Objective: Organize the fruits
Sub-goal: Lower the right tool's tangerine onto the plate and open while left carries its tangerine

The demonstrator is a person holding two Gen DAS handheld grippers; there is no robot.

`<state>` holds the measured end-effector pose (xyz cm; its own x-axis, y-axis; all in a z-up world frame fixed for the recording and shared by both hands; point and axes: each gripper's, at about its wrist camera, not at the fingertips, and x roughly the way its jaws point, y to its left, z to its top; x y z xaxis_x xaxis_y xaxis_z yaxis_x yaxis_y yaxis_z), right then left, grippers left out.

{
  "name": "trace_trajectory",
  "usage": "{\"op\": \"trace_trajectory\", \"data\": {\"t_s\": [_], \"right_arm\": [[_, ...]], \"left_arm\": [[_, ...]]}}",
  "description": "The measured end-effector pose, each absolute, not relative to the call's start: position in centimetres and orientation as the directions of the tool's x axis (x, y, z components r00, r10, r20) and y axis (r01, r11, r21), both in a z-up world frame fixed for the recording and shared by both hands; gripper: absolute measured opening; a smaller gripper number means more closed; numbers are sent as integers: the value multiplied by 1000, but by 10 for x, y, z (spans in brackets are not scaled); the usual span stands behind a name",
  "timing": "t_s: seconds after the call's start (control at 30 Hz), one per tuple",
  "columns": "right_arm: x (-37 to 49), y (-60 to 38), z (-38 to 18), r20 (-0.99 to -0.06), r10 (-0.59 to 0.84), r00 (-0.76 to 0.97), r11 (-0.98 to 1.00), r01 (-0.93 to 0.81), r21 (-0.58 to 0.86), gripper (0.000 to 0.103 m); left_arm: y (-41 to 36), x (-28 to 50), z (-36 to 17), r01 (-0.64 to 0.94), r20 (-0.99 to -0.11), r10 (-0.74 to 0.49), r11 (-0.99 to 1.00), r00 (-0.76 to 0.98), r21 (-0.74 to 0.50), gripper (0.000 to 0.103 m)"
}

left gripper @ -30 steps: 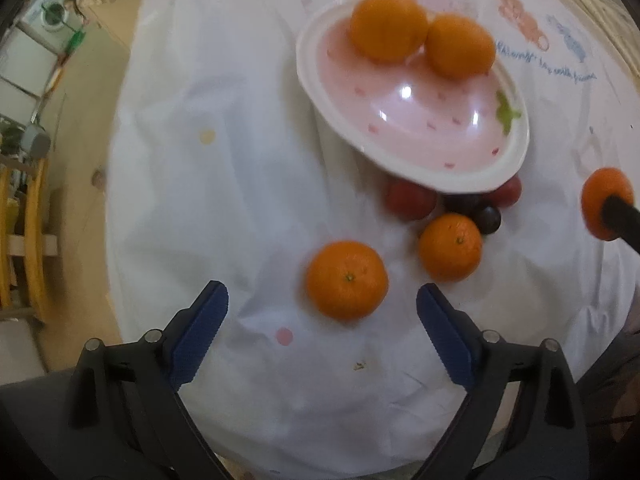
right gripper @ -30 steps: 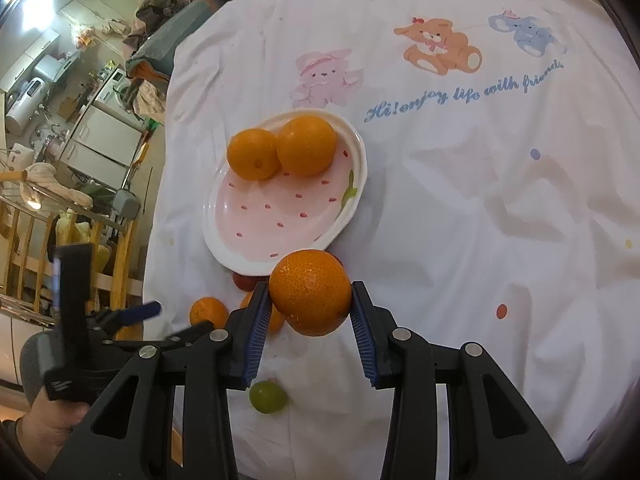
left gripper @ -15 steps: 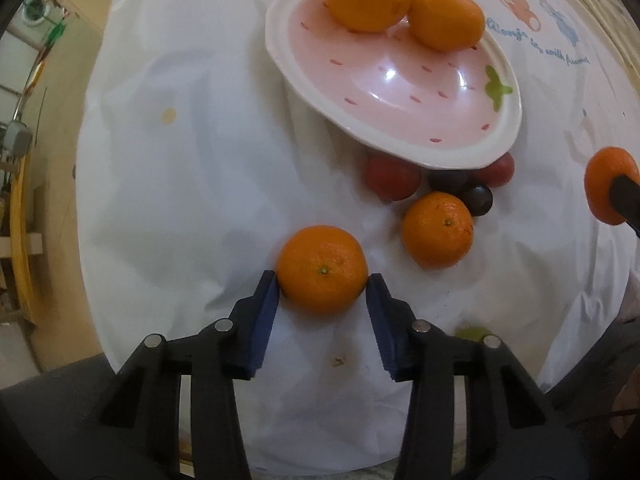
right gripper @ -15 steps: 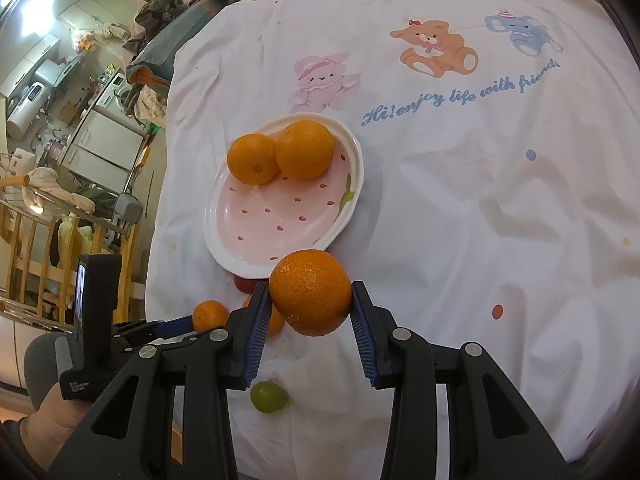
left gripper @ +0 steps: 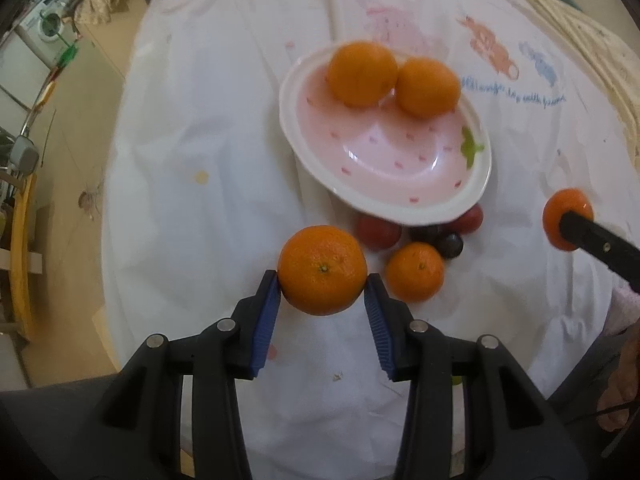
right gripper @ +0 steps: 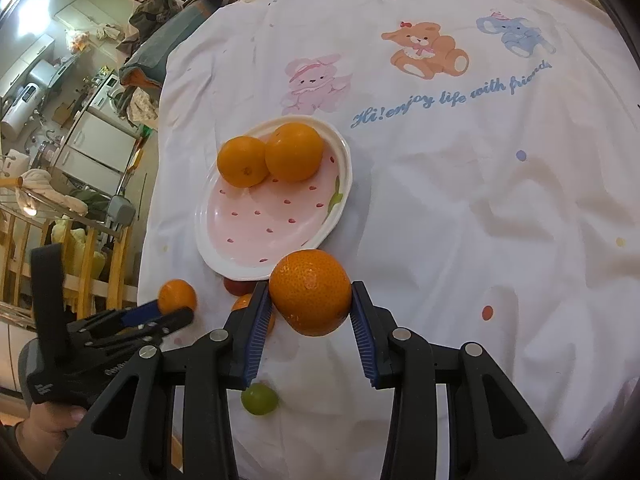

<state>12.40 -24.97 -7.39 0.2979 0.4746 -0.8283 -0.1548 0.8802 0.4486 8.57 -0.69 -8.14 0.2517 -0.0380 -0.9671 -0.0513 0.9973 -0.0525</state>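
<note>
an orange (left gripper: 322, 270) sits clamped in the left gripper (left gripper: 322, 280); right gripper (right gripper: 311, 300) clamps another orange (right gripper: 310, 292).

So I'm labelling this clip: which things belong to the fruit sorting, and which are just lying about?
Belongs:
- orange in left hand-held gripper
- orange in right hand-held gripper
- strawberry plate, two oranges
- loose orange, red fruits, green grape

Lying about:
- printed cloth
- kitchen clutter

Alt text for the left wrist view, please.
The left hand-held gripper grips an orange above a white cloth. Beyond, a pink plate holds two oranges, with loose fruit beside its near rim.
</note>
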Motion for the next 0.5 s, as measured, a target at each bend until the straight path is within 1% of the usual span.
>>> {"op": "trace_trajectory", "data": {"t_s": [0.13, 0.27, 0.5], "right_arm": [[122, -256, -63, -802, 484, 349, 874, -153, 461, 41], [122, -259, -47, -759, 504, 412, 861, -173, 478, 41], [124, -270, -20, -679, 550, 486, 827, -205, 524, 41]], "left_arm": [[1, 94, -64, -68, -941, -36, 996, 336, -62, 38], [7, 90, -39, -79, -894, -20, 995, 448, -62, 38], [18, 100, 4, -77, -831, -22, 994, 556, -78, 38]]}}
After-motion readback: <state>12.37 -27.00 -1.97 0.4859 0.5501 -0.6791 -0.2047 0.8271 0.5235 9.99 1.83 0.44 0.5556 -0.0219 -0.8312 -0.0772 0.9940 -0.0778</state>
